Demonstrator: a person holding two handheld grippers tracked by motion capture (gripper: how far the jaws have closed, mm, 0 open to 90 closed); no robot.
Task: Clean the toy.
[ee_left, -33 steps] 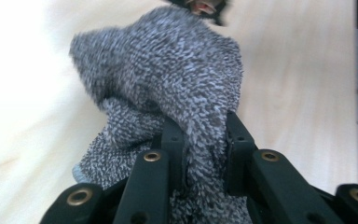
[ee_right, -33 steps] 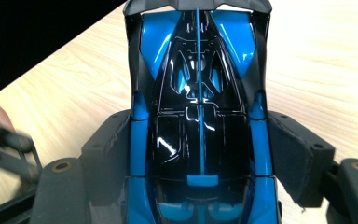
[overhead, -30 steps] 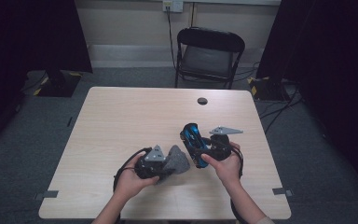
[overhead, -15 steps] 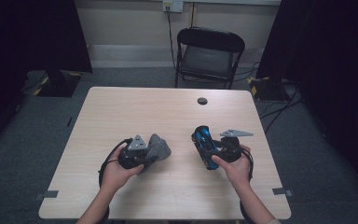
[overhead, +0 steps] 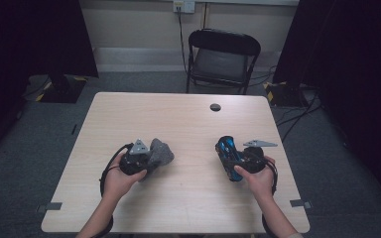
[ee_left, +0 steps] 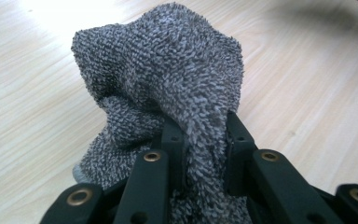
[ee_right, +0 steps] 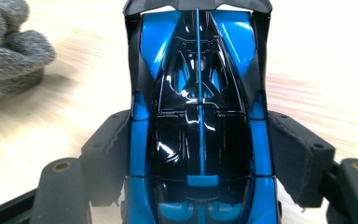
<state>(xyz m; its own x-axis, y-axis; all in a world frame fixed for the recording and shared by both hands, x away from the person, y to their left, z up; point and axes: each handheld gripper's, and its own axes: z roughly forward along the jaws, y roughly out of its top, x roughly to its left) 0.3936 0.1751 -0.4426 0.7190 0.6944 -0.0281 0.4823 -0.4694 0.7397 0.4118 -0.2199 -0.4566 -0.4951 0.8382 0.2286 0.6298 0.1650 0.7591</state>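
You face a light wooden table on grey carpet; a black folding chair stands beyond, dark curtains flanking it

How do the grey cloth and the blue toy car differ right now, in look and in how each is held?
The cloth is soft, fuzzy grey terry, bunched up; the car is hard, glossy blue and black. The left tool pinches a narrow fold of the cloth with its jaws nearly together; the right tool has its jaws wide, clamped on the car's sides. In the high view the cloth sits left and the car right. Both are gripped over the table.
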